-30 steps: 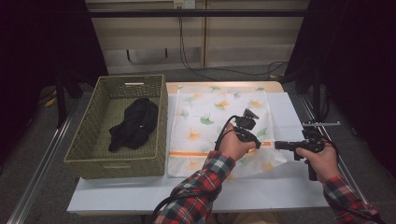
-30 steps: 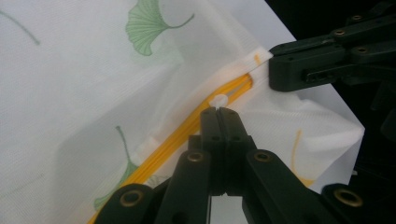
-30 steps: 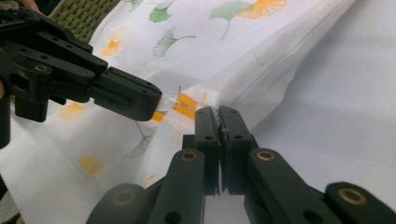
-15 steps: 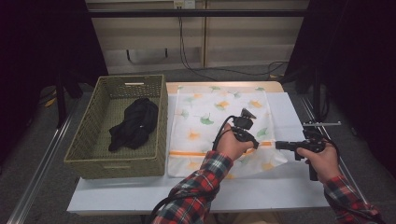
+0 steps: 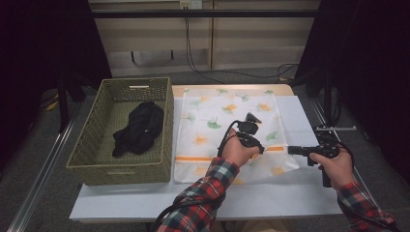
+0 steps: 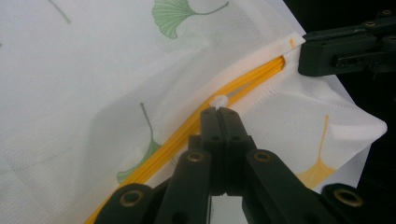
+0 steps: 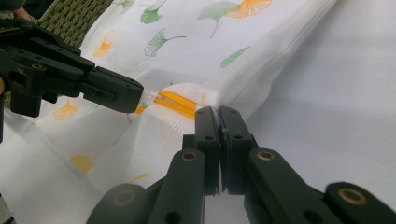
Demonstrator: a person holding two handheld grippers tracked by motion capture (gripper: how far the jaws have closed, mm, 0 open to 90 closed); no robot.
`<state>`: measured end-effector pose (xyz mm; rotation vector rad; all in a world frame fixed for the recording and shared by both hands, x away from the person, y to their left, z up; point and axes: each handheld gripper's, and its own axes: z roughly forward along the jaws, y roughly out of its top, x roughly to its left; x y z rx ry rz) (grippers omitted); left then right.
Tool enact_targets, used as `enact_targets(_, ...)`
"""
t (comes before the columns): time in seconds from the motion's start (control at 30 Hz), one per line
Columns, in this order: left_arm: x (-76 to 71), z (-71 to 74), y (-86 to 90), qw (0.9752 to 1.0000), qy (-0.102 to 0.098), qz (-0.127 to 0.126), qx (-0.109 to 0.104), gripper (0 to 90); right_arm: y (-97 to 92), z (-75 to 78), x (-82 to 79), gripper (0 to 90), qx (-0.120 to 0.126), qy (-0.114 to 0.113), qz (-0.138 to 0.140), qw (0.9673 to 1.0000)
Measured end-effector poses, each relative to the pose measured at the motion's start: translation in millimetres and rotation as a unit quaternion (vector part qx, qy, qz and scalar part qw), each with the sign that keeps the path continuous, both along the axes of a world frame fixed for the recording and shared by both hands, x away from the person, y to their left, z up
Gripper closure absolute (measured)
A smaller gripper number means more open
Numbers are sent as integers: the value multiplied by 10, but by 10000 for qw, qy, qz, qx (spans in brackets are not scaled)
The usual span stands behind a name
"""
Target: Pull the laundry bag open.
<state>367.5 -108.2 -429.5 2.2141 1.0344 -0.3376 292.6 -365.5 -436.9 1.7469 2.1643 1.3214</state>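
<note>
High view: white leaf-print mesh bag (image 5: 227, 130) flat on table (image 5: 300, 193), just beside wicker basket (image 5: 92, 162) holding black garment (image 5: 140, 128). Left gripper (image 6: 218, 111) clenched on white zipper pull (image 6: 218, 100); right gripper (image 7: 219, 112) clamped on the bag's edge near the orange zipper (image 7: 175, 103).

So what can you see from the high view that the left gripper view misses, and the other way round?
The high view alone takes in the green wicker basket holding a black garment, and the person's plaid sleeves. The left gripper view alone gives the close-up: the left gripper shut on the small white zipper pull of the orange zipper. Both show the ginkgo-leaf mesh laundry bag and the right gripper pinching its edge.
</note>
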Motion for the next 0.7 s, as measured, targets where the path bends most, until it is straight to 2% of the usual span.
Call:
enact_targets(0.07,8,-2,11,10000,-47,8,30,900,6,1,-2,875,25,26,14,10000)
enact_targets(0.1,10,7,12,9999,-81,20,136,900,6,-3,-2,875,13,19,12,10000)
enact_targets(0.17,15,3,27,9999,-23,93,84,900,4,-9,-2,875,-2,38,5,10000)
enact_targets(0.23,19,5,38,9999,0,89,132,900,2,-15,-3,875,48,40,10,10000)
enact_targets(0.33,27,4,48,9998,29,122,131,900,9,-16,0,875,0,34,16,10000)
enact_targets(0.37,22,3,41,9997,-2,209,144,900,10,-16,1,875,0,33,27,10000)
enact_targets(0.4,29,-1,47,9998,37,168,100,900,12,-17,1,875,4,27,27,10000)
enact_targets(0.5,24,18,38,9994,47,227,240,900,23,-15,-4,875,19,47,12,10000)
enact_targets(0.57,25,18,34,9994,55,257,244,900,24,-14,-4,875,-43,49,11,10000)
enact_targets(0.6,34,20,46,9995,103,214,206,900,19,-17,-5,875,-7,61,15,10000)
enact_targets(0.67,39,23,55,9992,68,269,275,900,3,-20,-8,875,7,57,-5,10000)
enact_targets(0.7,46,13,67,9993,97,274,225,900,-3,-22,-8,875,13,71,3,10000)
